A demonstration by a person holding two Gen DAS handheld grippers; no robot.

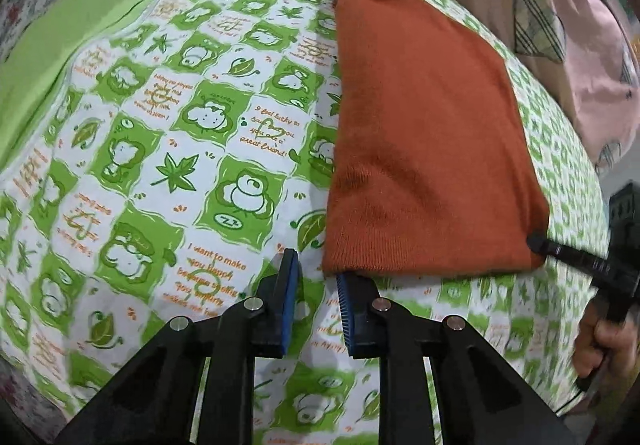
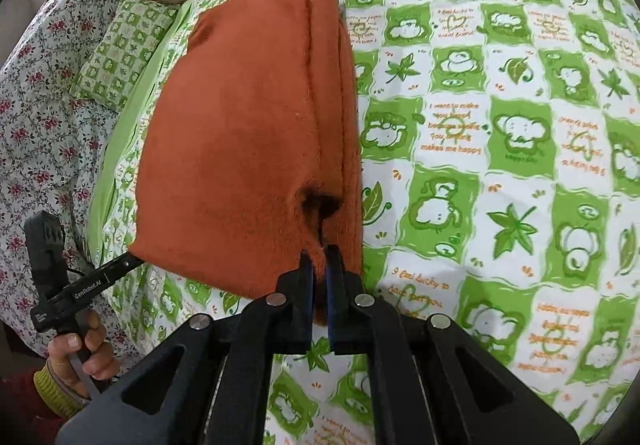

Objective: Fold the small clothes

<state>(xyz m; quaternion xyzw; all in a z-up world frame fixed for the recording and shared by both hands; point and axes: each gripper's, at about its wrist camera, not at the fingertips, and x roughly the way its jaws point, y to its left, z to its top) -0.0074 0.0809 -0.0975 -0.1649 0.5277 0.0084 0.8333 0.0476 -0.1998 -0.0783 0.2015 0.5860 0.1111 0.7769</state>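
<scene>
A folded rust-orange knit garment (image 1: 424,133) lies on a green-and-white frog-print bedsheet (image 1: 192,149). My left gripper (image 1: 318,273) is open, its blue pads apart, right at the garment's near left corner, the right pad touching the edge. In the right wrist view the garment (image 2: 248,125) fills the middle. My right gripper (image 2: 318,261) is shut on the garment's near corner, cloth pinched between the blue pads. The right gripper's tip (image 1: 538,243) shows at the garment's right corner in the left wrist view. The left gripper (image 2: 128,263) shows at the garment's left corner in the right wrist view.
A pink pillow with plaid hearts (image 1: 560,25) lies beyond the garment. A plain green sheet band (image 1: 80,29) and a matching pillow (image 2: 120,49) lie to the side. A floral quilt (image 2: 44,117) covers the bed's left edge.
</scene>
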